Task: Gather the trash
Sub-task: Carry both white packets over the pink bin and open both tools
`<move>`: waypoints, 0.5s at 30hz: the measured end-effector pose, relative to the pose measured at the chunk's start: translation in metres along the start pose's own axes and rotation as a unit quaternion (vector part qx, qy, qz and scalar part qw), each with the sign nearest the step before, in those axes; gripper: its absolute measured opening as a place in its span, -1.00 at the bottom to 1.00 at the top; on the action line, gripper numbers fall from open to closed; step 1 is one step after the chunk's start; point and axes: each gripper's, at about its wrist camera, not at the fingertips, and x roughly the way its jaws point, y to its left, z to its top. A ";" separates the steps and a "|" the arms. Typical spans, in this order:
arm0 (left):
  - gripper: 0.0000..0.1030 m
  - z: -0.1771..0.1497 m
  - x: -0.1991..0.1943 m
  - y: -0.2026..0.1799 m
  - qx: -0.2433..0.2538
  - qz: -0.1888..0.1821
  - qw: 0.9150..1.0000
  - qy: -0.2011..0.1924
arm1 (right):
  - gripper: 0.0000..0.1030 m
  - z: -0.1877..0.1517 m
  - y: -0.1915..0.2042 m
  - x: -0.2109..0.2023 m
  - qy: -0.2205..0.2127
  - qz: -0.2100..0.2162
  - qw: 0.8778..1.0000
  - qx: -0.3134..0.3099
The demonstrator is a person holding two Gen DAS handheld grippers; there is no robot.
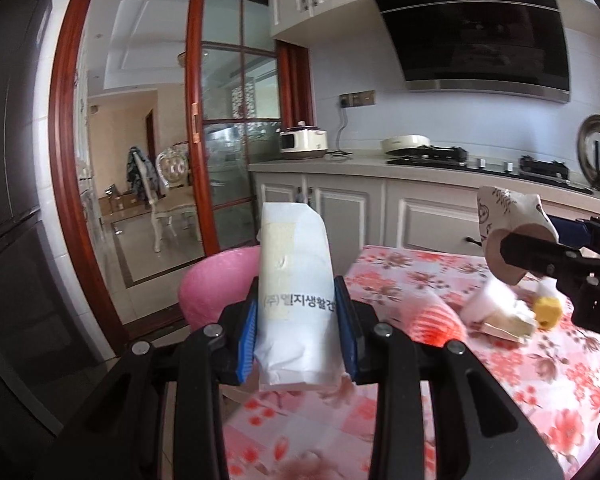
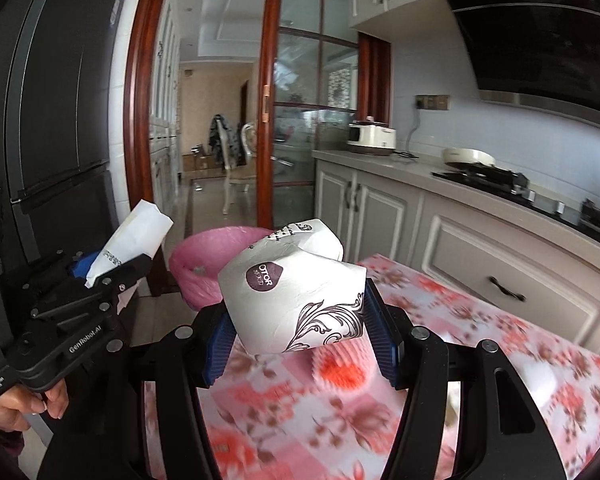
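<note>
- Left gripper (image 1: 296, 320): clamped on white packet (image 1: 294, 292), held upright above table (image 1: 420, 280) edge;
- Right gripper (image 2: 300, 328): clamped on crumpled cup (image 2: 296, 296), above table;
- Pink bin (image 2: 204, 264): just beyond table; 1 pink wrapper (image 1: 436, 320) on table.

We see open air ahead of both loaded grippers toward the pink-lined bin (image 2: 204, 256), which stands just off the far edge of the floral table (image 2: 480, 320) with its mouth uncovered. On the table, a red-and-white wrapper (image 1: 436, 320) and a heap of scraps (image 1: 512, 312) lie ahead. The cabinets (image 2: 440, 232) close off the right, the dark fridge (image 2: 60, 120) the left, with bare floor between.
</note>
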 end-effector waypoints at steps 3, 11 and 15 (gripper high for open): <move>-0.35 0.004 0.017 0.012 -0.002 0.011 1.000 0.006 | 0.09 0.013 0.006 0.025 0.003 0.015 1.000 -0.002; -0.35 0.016 0.068 0.051 -0.017 0.035 0.999 0.020 | 0.09 0.032 0.018 0.083 0.018 0.047 0.999 -0.009; -0.35 0.022 0.096 0.072 -0.025 0.046 0.998 0.027 | 0.10 0.040 0.023 0.111 0.024 0.063 0.998 -0.012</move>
